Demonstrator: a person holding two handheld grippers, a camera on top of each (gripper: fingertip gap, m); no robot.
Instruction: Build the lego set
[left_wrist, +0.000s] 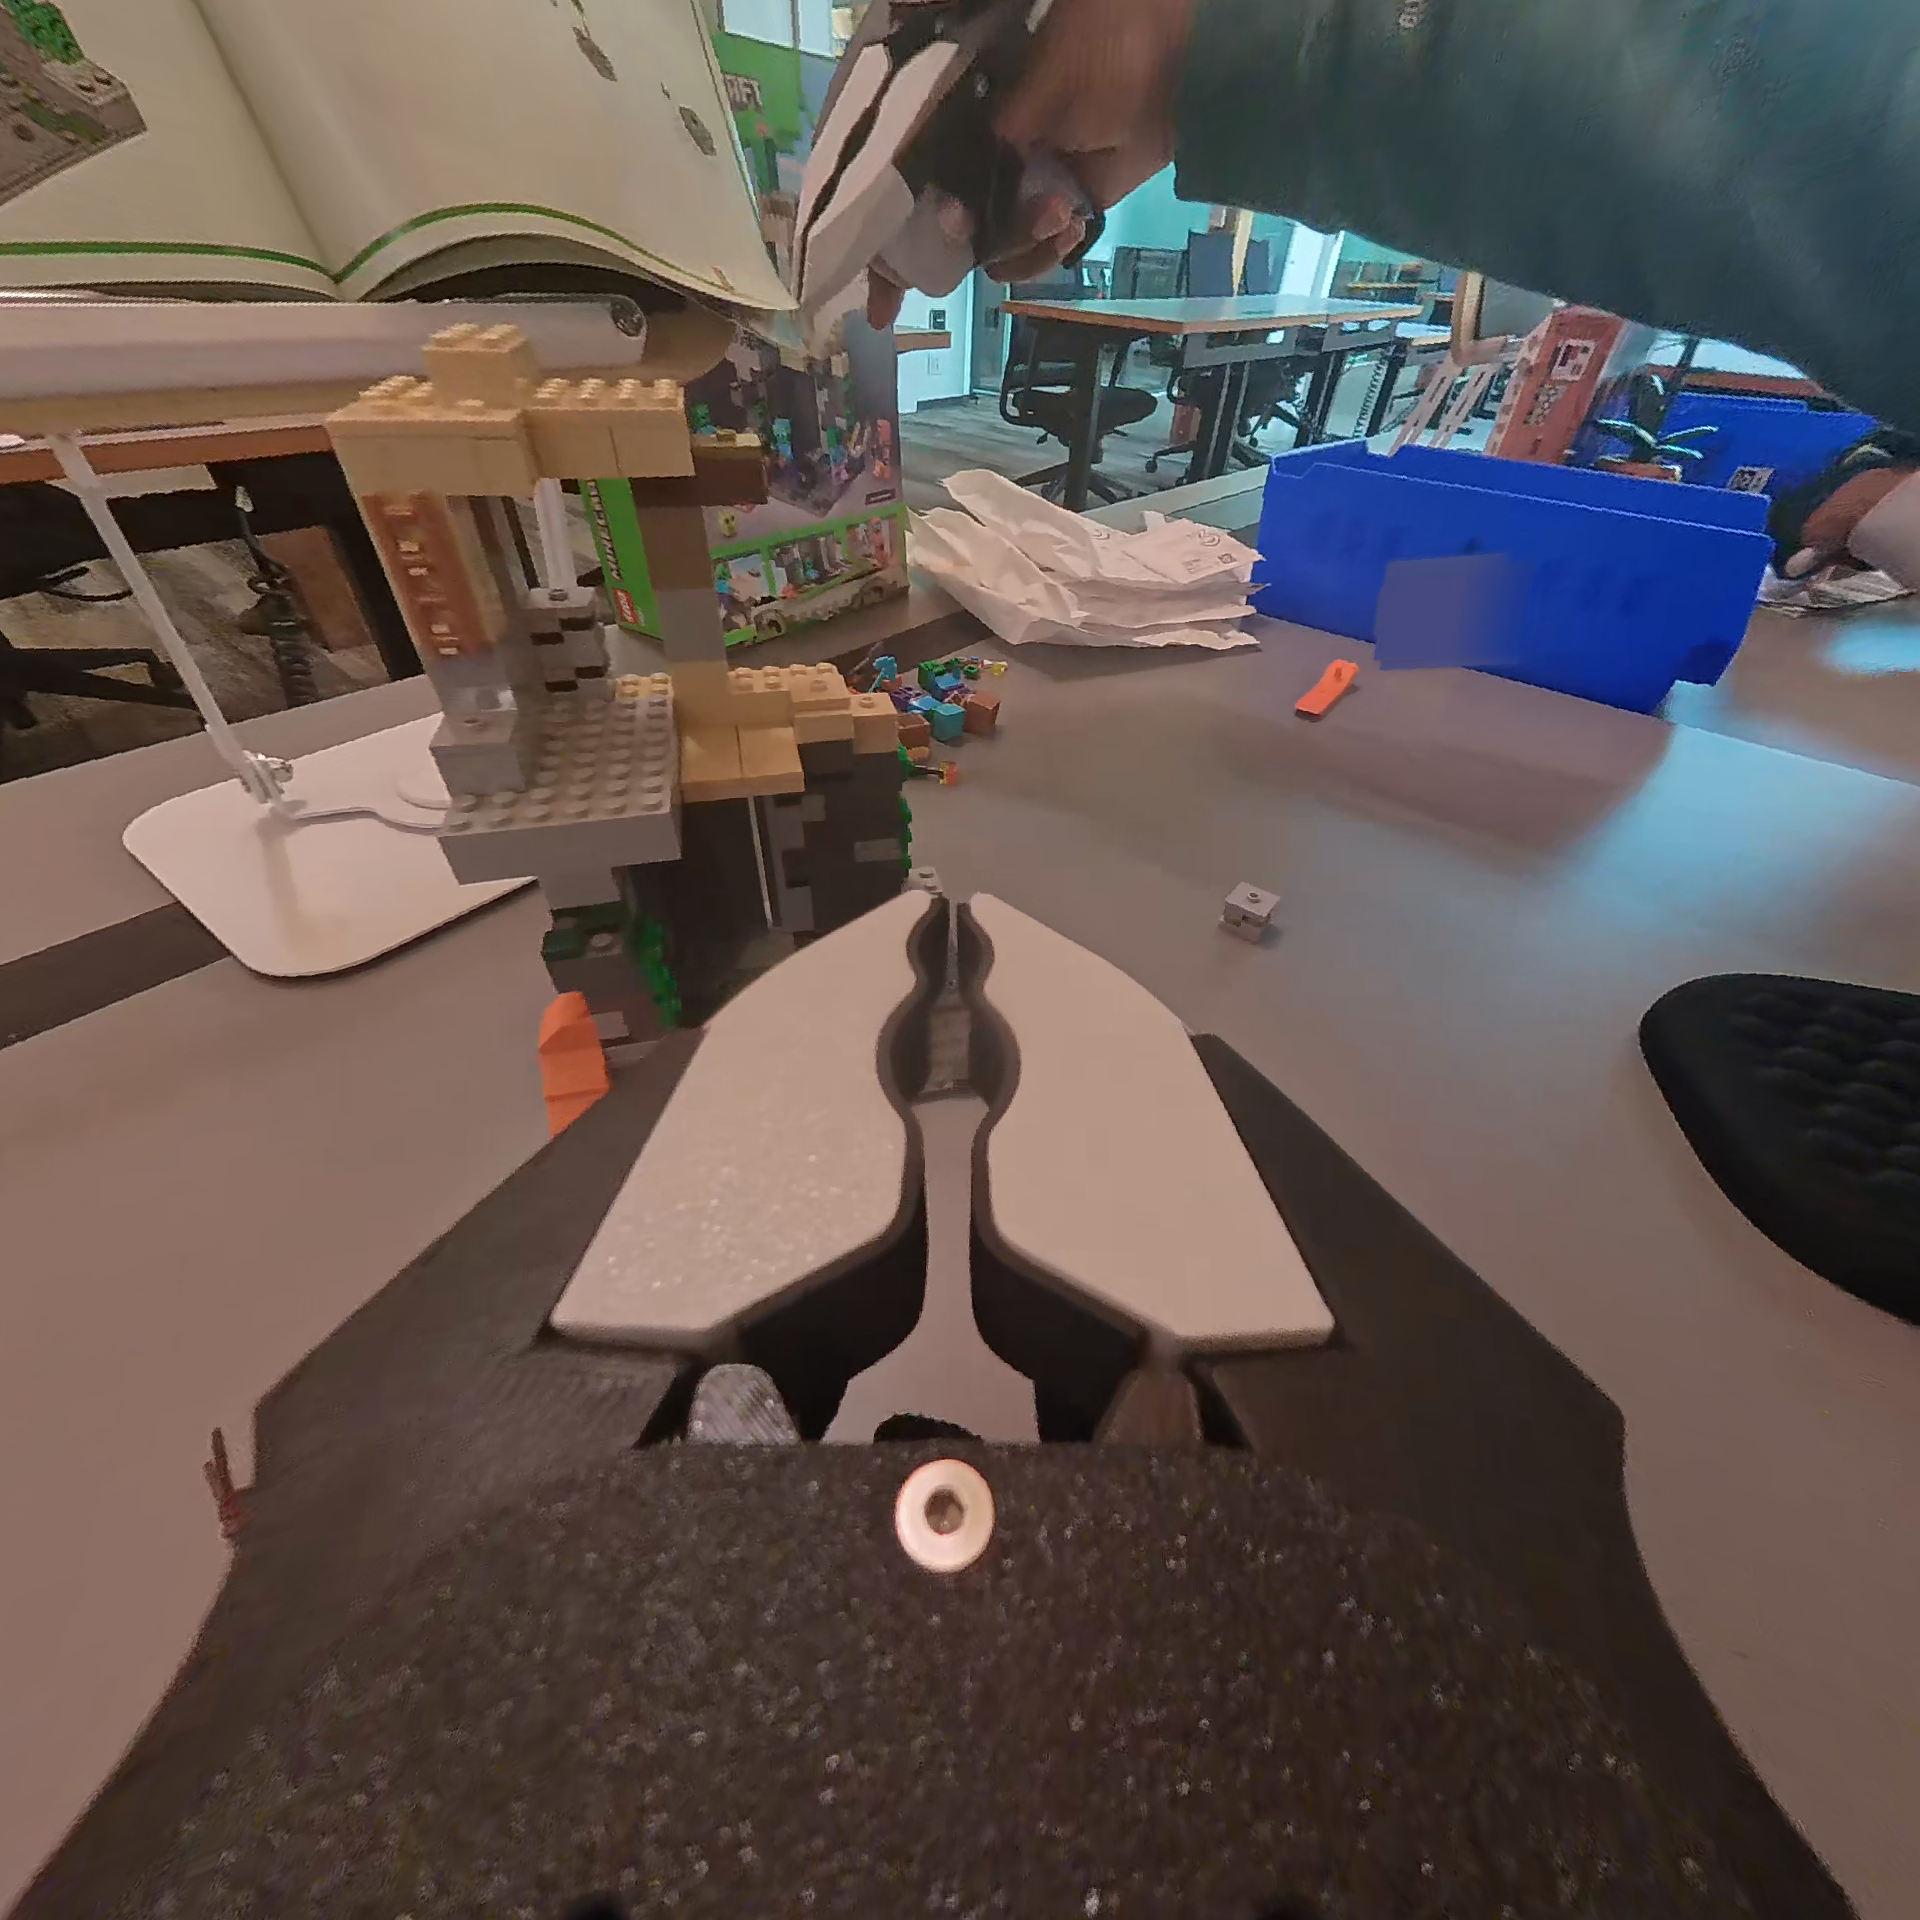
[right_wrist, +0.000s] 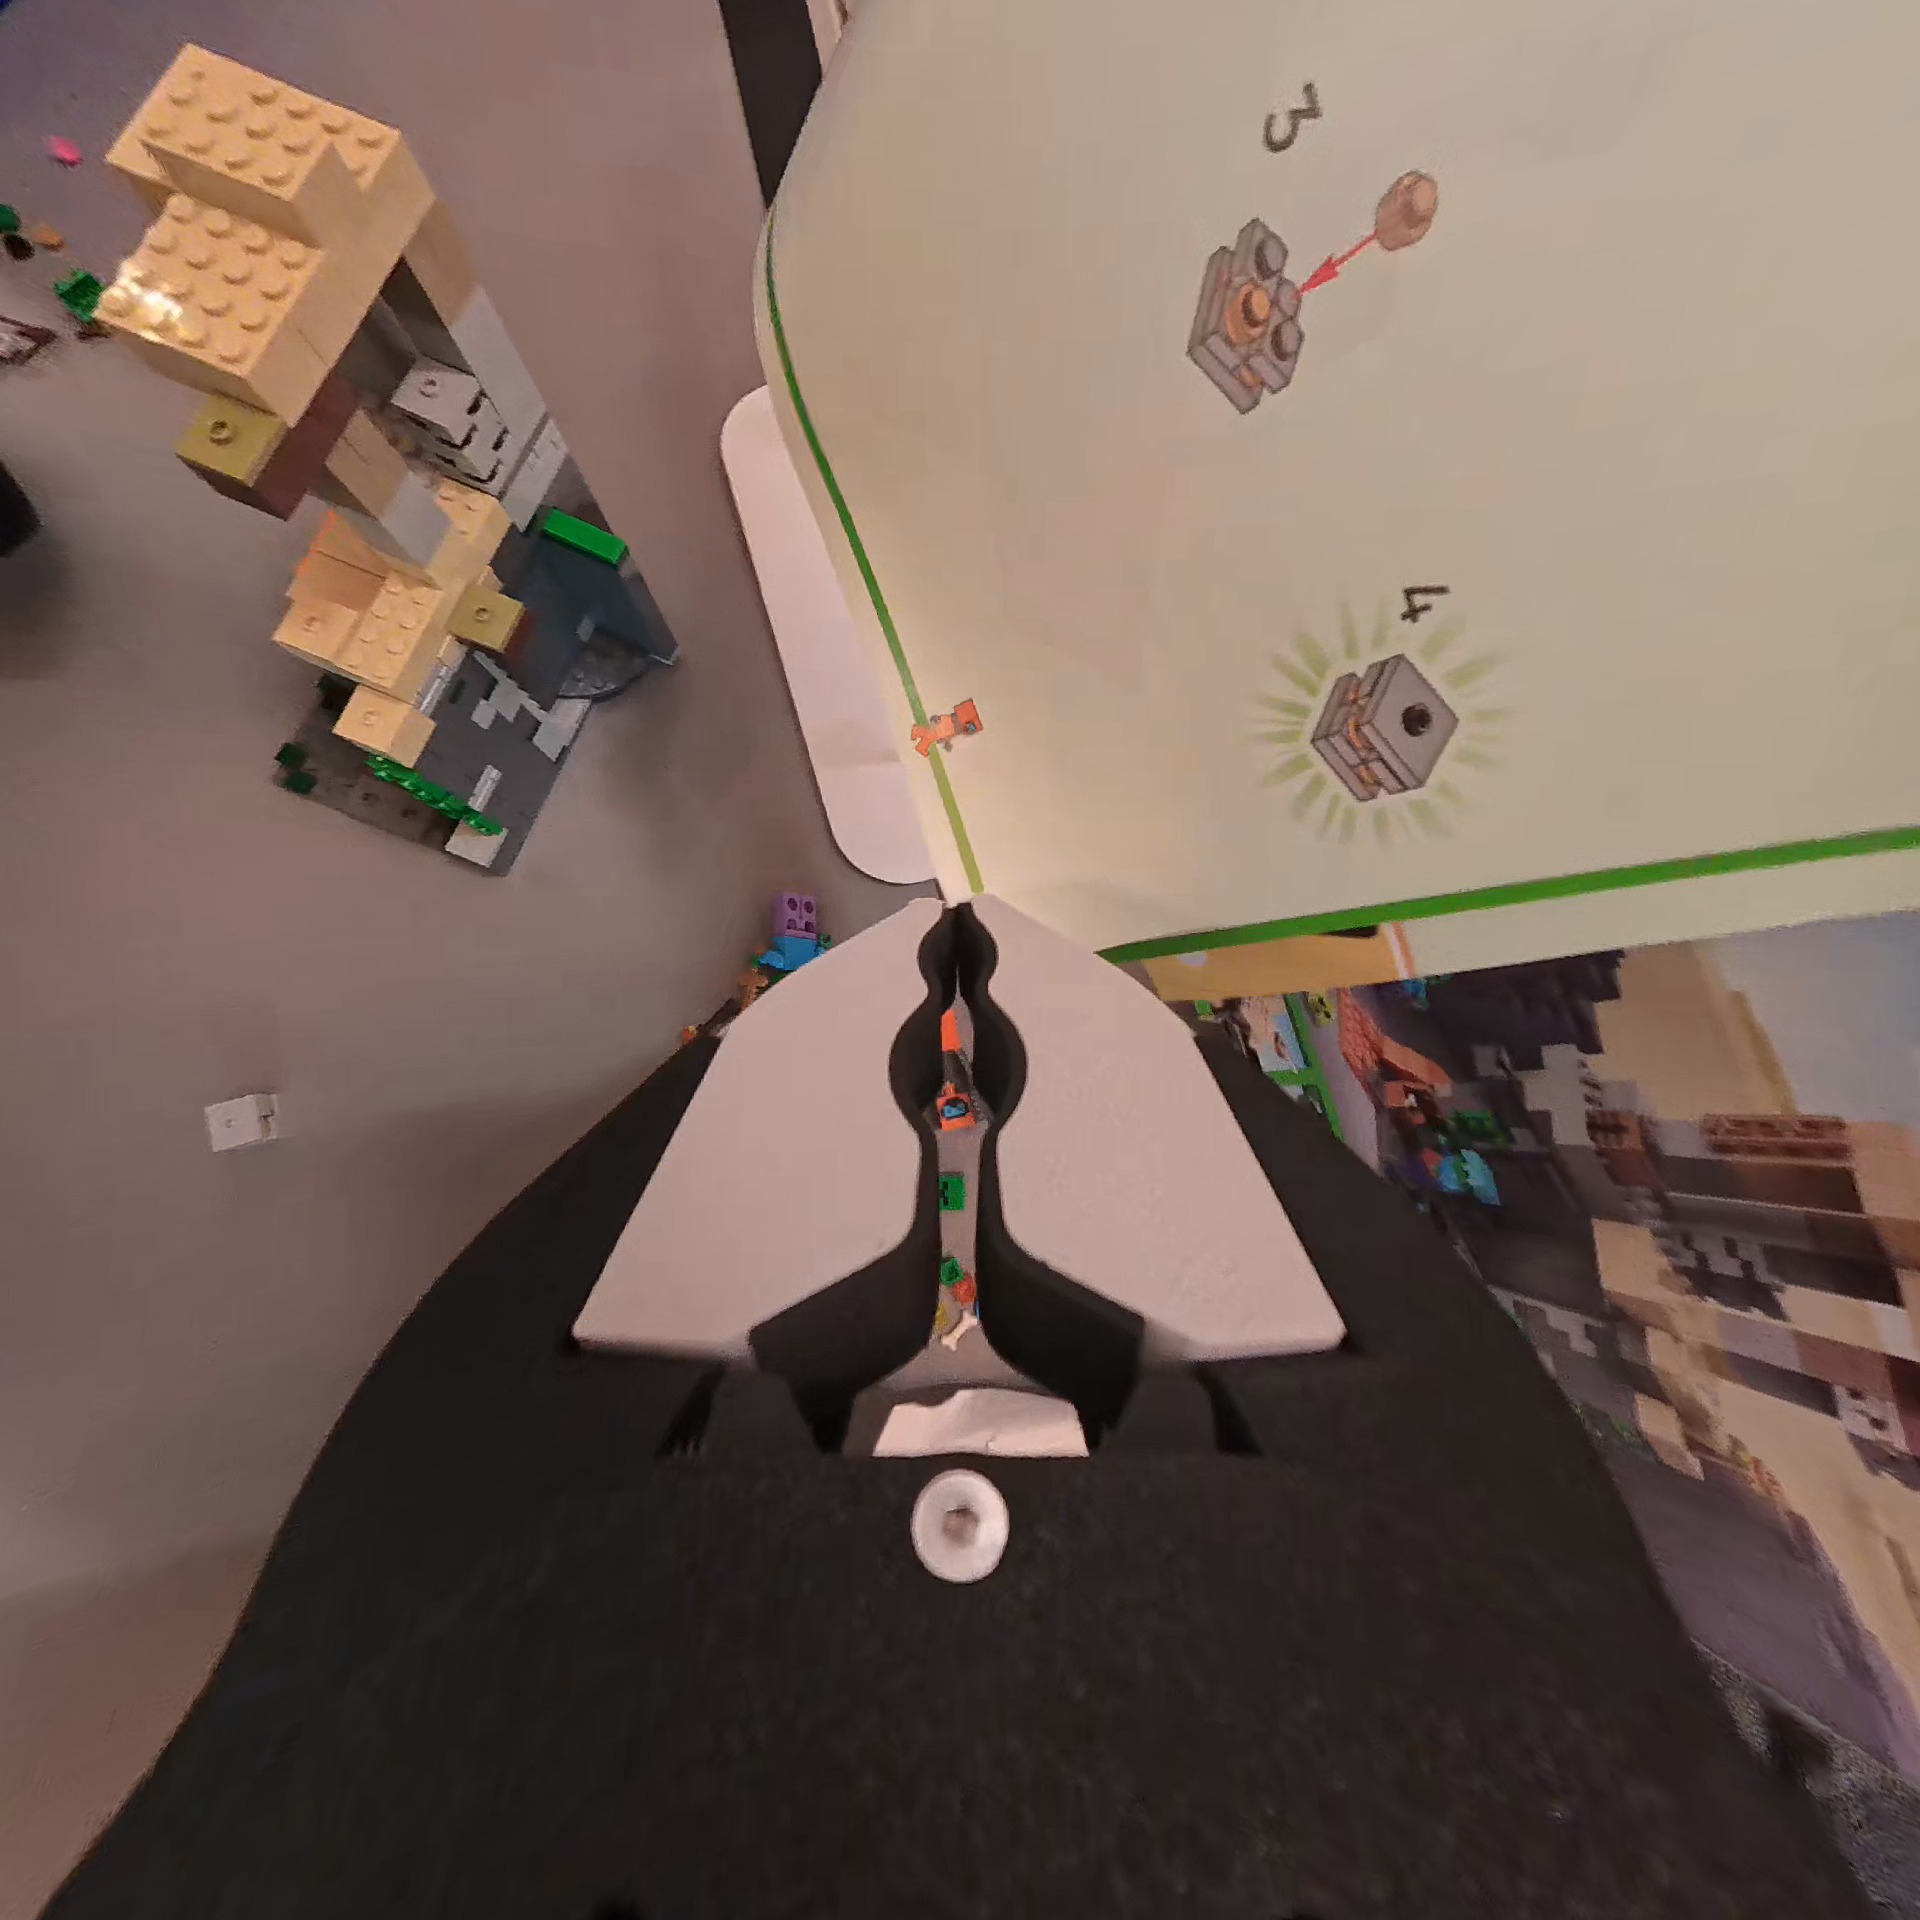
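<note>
The part-built Lego model (left_wrist: 623, 675), tan on top and grey and green below, stands on the grey table left of centre; the right wrist view shows it from above (right_wrist: 395, 499). My left gripper (left_wrist: 951, 909) is low over the table beside the model's base, shut on a thin grey Lego piece (left_wrist: 948, 1029) that shows in the gap. My right gripper (right_wrist: 956, 912) is raised, with its tips shut on the lower corner of a curled page of the instruction booklet (right_wrist: 1351, 468). A hand holds it at the top of the left wrist view (left_wrist: 883, 208). A small grey cube (left_wrist: 1250, 912) lies loose on the table; it also shows in the right wrist view (right_wrist: 242, 1120).
The booklet (left_wrist: 364, 135) rests on a white stand (left_wrist: 301, 862). Behind the model are the Lego box (left_wrist: 800, 499), loose coloured pieces (left_wrist: 935, 696), white paper bags (left_wrist: 1081, 571), an orange separator (left_wrist: 1327, 688) and a blue bin (left_wrist: 1507, 561). A black pad (left_wrist: 1797, 1122) lies at right.
</note>
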